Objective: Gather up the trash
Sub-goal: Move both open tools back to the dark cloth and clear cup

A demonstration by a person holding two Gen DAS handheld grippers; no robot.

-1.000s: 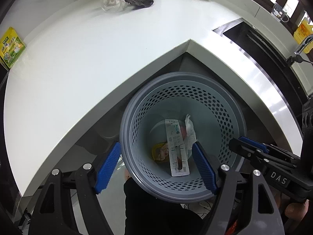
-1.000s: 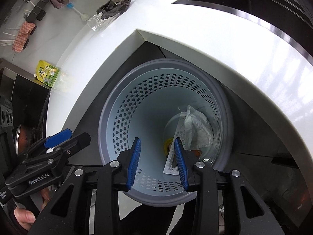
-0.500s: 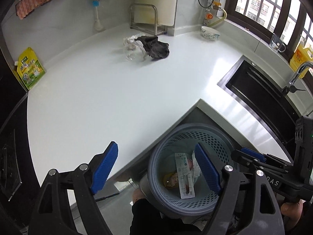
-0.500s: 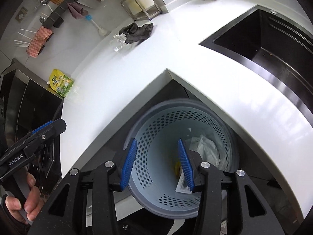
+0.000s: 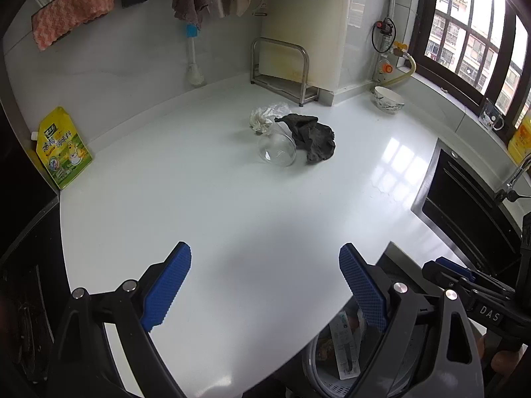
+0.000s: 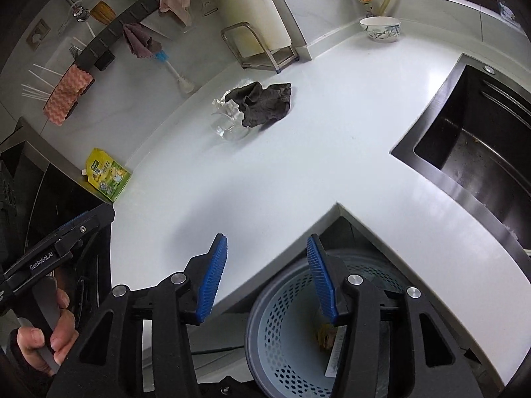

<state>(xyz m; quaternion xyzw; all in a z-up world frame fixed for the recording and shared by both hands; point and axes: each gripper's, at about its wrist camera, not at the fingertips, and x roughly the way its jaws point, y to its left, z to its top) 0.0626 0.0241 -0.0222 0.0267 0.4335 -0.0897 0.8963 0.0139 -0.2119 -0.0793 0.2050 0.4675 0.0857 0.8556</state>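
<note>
The left gripper (image 5: pixel 265 285) hangs over the white counter (image 5: pixel 215 219) with its blue pads spread wide and nothing between them. The right gripper (image 6: pixel 267 277) is also parted, more narrowly, and carries nothing; it sits above the counter's inner corner and the grey perforated bin (image 6: pixel 282 341) tucked below that corner.

Part of the job looks done: the bin already holds at least three pieces, namely a long printed wrapper (image 5: pixel 345 345), a yellowish scrap (image 6: pixel 325 335) and something else half hidden by the fingers.

What seems left lies well away, near the back wall: one crumpled white wad (image 5: pixel 262 117), one clear plastic cup (image 5: pixel 277 149) on its side just beside it, and one dark rag (image 5: pixel 313 136) touching the cup. Whether the rag counts as trash I cannot tell. One yellow-green pouch (image 5: pixel 61 149) leans at the counter's far left, and one bowl (image 5: pixel 388 99) stands by the window
</note>
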